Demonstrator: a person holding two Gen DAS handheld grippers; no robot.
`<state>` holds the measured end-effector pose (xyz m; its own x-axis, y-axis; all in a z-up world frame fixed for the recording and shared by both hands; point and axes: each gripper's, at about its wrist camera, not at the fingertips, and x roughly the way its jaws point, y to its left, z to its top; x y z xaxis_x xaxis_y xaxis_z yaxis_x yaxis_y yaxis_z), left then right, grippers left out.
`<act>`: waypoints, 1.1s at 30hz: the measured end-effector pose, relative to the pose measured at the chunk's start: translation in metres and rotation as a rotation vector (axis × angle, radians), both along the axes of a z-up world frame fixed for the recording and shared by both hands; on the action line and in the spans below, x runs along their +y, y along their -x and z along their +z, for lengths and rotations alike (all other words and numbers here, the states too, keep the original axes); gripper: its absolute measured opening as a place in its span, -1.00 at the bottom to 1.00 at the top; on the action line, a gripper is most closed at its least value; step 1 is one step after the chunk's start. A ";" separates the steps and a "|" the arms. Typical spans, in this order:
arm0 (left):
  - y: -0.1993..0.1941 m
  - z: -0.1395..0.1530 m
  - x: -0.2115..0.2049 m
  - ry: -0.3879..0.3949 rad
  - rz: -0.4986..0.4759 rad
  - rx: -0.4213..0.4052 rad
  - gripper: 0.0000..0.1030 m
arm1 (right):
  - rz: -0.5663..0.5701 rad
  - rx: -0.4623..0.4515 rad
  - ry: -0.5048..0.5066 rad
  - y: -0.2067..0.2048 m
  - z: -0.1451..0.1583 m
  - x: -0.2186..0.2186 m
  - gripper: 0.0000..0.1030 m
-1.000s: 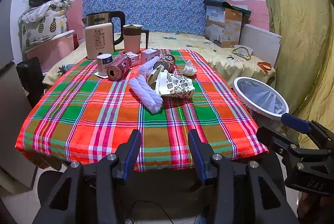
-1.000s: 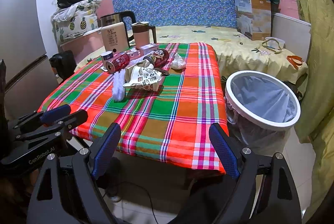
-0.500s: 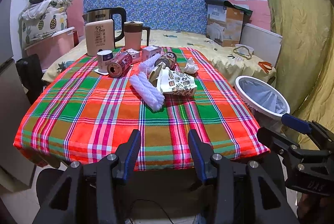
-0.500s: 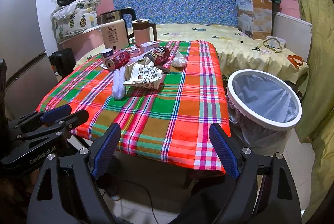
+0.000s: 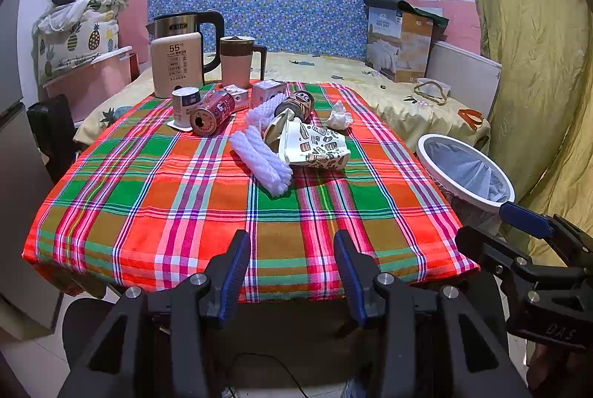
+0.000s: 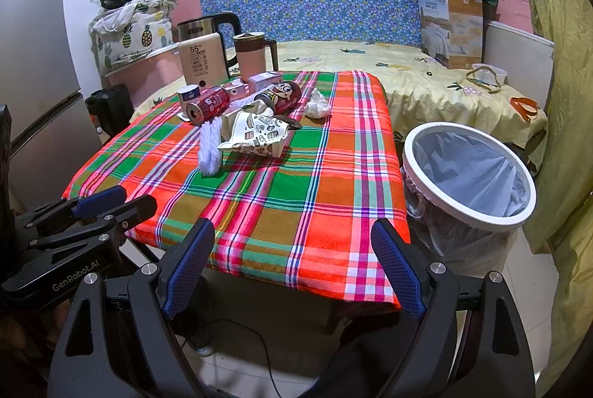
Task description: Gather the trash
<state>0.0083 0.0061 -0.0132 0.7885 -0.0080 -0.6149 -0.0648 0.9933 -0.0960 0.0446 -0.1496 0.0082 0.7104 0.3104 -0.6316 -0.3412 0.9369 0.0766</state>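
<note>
While both the left gripper (image 5: pixel 289 272) and right gripper (image 6: pixel 294 264) gape empty, two cans (image 5: pixel 212 111) lie on the table (image 5: pixel 148 212).

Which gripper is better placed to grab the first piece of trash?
Left gripper, probably: it faces the foam net and paper bag head-on. The open right gripper sits nearer the bin.

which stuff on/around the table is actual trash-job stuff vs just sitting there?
Job:
red can
brown cartoon can
crumpled paper cup
tissue wad
white foam netting
trash bin

Lying about:
kettle
beige 55 box
pink mug
quilt box
</note>
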 end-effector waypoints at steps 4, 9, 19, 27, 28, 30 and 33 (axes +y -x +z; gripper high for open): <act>0.000 -0.001 0.000 0.000 0.000 0.000 -0.10 | -0.002 0.000 0.002 0.000 0.000 0.000 0.69; 0.000 0.000 0.000 0.000 0.001 0.000 -0.10 | -0.002 0.004 0.002 -0.001 -0.001 0.000 0.69; 0.000 -0.001 0.000 0.000 0.000 0.003 -0.10 | -0.003 0.006 0.003 -0.001 -0.001 -0.001 0.69; -0.003 -0.003 0.000 0.002 -0.003 0.007 -0.10 | -0.003 0.009 0.005 -0.003 -0.001 -0.001 0.69; -0.003 -0.003 0.000 0.003 -0.004 0.008 -0.10 | -0.002 0.010 0.005 -0.003 -0.001 -0.001 0.69; -0.003 -0.003 0.000 0.002 -0.003 0.008 -0.10 | -0.002 0.011 0.006 -0.003 -0.001 -0.001 0.69; -0.004 -0.004 0.001 0.005 -0.005 0.011 -0.10 | -0.003 0.013 0.006 -0.004 -0.001 0.000 0.69</act>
